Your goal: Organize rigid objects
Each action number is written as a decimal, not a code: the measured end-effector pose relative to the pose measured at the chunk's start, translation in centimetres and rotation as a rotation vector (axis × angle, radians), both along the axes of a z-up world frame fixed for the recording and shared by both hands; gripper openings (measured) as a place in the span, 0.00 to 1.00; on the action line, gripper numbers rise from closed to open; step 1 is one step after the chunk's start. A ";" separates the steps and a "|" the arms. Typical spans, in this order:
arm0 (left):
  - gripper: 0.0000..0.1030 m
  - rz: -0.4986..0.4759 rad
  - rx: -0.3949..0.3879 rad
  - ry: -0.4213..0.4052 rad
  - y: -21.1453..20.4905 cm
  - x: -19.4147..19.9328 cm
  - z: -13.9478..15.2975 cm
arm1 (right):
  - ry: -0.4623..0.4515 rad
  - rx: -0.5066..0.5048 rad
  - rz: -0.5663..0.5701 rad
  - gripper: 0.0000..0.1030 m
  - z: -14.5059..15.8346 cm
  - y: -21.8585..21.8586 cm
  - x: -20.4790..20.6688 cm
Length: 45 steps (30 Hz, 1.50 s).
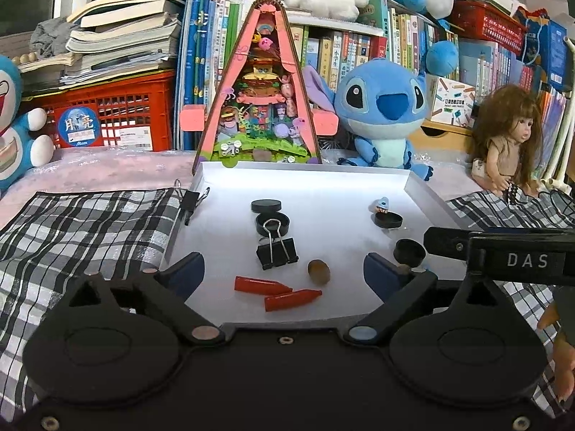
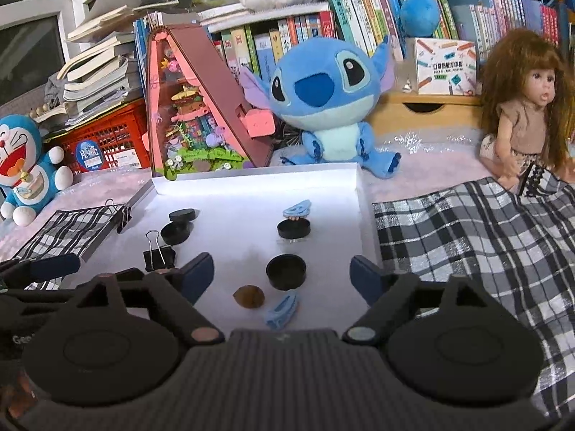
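Note:
A white tray (image 1: 305, 170) holds two red crayon-shaped pieces (image 1: 262, 284), a brown oval stone (image 1: 318, 271), a black binder clip (image 1: 277, 251), black round lids (image 1: 266, 205) and a small blue figure (image 1: 383, 205). My left gripper (image 1: 284, 271) hovers open over the tray's near edge, with the stone and red pieces lying between its fingers, untouched. In the right wrist view my right gripper (image 2: 282, 273) is open too. A black cup (image 2: 286, 271), the stone (image 2: 248, 297) and a blue clip-like piece (image 2: 284, 310) lie loose between its fingers.
Plaid cloth (image 1: 90, 222) flanks the tray on both sides. A triangular toy house (image 1: 257, 107), a blue plush (image 1: 384, 115) and a doll (image 2: 521, 115) stand right behind it. Another binder clip (image 1: 192, 201) grips the tray's left rim. Books and a red crate (image 1: 107, 115) fill the back.

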State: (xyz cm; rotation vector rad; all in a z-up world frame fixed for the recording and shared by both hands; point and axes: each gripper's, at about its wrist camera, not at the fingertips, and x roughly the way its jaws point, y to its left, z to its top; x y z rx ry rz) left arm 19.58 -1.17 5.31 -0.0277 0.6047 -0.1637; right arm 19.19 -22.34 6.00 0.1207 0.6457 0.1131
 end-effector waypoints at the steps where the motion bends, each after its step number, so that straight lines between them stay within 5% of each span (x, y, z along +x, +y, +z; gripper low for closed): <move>1: 0.93 0.002 0.001 -0.004 0.0 -0.2 0.0 | -0.005 -0.003 -0.002 0.92 0.1 -0.1 -0.1; 7: 0.94 0.001 0.014 -0.016 0.3 -1.2 0.2 | -0.029 -0.023 -0.010 1.00 0.3 -0.3 -0.9; 32: 0.94 -0.038 0.045 -0.043 0.5 -8.2 -0.4 | -0.145 -0.070 -0.003 1.00 0.6 0.1 -7.3; 45: 0.94 0.031 0.072 -0.006 1.4 -8.8 -2.9 | -0.101 -0.119 -0.005 1.00 -2.3 0.4 -9.1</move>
